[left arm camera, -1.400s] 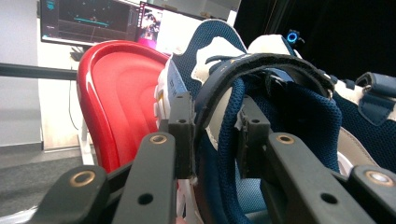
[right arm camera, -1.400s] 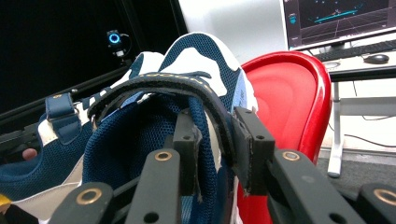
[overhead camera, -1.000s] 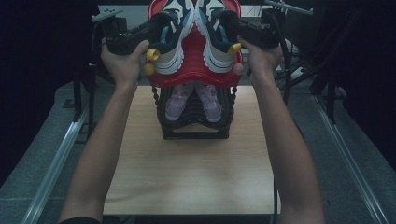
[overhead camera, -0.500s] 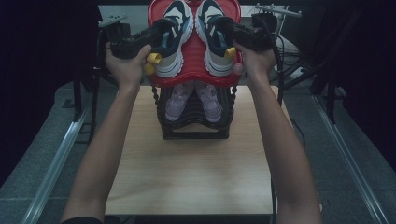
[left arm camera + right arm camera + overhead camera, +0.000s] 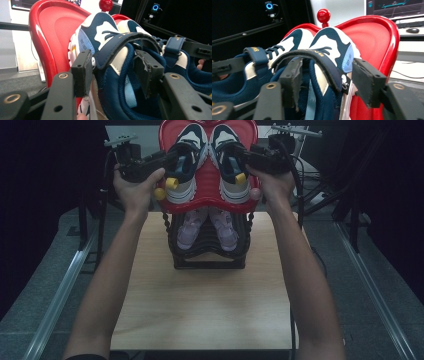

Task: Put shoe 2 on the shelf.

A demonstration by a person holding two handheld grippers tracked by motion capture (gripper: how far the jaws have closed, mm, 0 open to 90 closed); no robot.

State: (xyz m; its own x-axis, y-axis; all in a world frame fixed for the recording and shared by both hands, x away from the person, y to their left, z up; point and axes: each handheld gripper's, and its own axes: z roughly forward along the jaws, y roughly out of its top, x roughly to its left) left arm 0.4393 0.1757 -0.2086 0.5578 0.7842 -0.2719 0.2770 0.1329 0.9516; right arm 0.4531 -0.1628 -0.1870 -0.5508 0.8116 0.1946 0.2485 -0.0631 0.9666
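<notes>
Wooden worktop (image 5: 200,310) running from near to far, bare across its near half. At its far end, a black tiered rack (image 5: 207,245), with a pair of pale pink shoes (image 5: 207,227) on a lower tier. On top of the rack, a red tray (image 5: 210,202) with small red and yellow knobs along its near rim. On the tray, side by side, toes pointing far: left sneaker (image 5: 185,162) and right sneaker (image 5: 230,162), navy and white. Left gripper (image 5: 172,162) at the left sneaker's heel opening, jaws just opened, released, one either side of the outer collar wall. Right gripper (image 5: 242,162) likewise at the right sneaker's collar, jaws just opened, let go, pads clear of the fabric.
</notes>
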